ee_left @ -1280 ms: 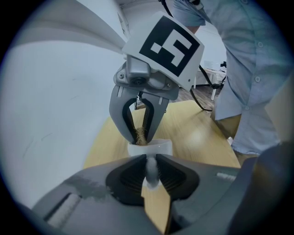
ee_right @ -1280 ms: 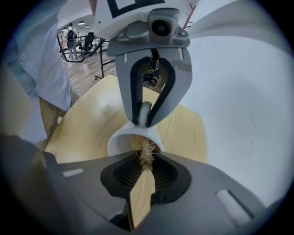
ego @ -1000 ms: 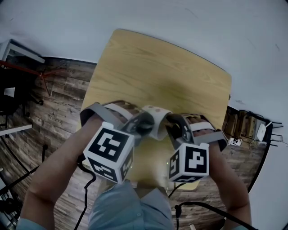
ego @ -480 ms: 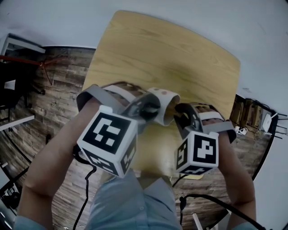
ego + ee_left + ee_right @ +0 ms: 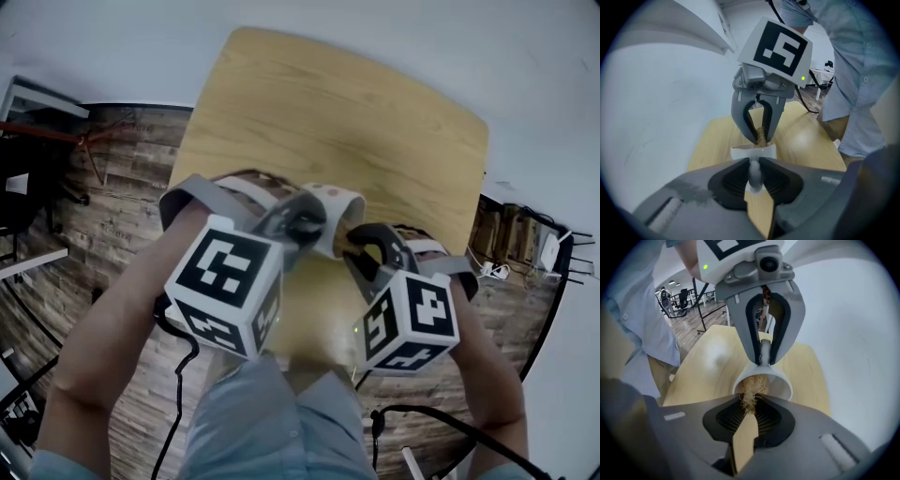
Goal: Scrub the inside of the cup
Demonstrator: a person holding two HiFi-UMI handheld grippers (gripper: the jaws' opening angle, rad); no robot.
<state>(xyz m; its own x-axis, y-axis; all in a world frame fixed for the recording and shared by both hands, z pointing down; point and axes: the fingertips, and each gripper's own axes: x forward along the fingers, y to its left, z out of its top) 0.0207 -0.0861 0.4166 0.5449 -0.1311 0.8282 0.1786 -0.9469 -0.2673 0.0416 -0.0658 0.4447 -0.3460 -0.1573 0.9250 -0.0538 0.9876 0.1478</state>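
The white cup [image 5: 782, 382] is held tilted above the wooden surface [image 5: 328, 112], mouth facing the right hand-held gripper [image 5: 749, 414]. The left hand-held gripper [image 5: 754, 174] is clamped on the cup. The right hand-held gripper grasps a tan fibrous scrubber [image 5: 751, 391], which reaches into the cup's mouth.

Left gripper [image 5: 754, 174] clamped; right gripper [image 5: 749, 406] clamped.

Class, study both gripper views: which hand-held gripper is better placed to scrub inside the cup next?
Right. The right hand-held gripper grips the scrubber, whose end sits inside the cup. The left hand-held gripper is clamped on the cup, steadying it.
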